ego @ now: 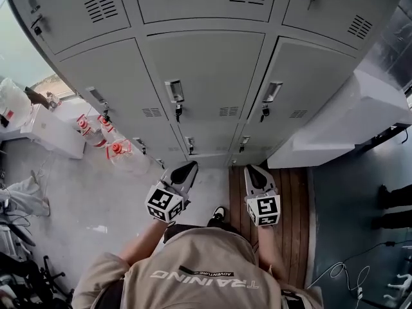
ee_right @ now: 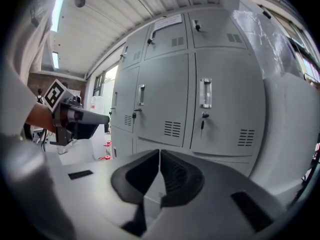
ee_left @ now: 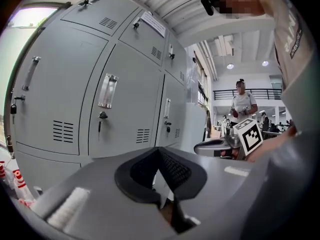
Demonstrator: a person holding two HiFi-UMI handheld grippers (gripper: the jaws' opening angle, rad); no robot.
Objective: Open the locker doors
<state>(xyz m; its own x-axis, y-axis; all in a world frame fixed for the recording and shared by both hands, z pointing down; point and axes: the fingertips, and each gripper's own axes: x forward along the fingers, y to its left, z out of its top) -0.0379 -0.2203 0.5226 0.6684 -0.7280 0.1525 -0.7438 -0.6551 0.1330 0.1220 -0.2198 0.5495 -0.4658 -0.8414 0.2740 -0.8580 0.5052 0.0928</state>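
- Beige shirt (ego: 206, 272) — printed "TRAINING" and, smaller, "ADVENTURE".
- Left gripper (ego: 188, 167) and right gripper (ego: 252, 170): smooth grey plastic, jaws pressed together on nothing.
- Lockers (ego: 206, 76) just ahead — grey sheet metal, slotted vents (ego: 228, 111), keys (ego: 178, 112) hanging in locks, doors closed.

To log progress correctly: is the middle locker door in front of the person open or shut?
Shut. The middle locker door sits flush, with no gap and no interior showing.
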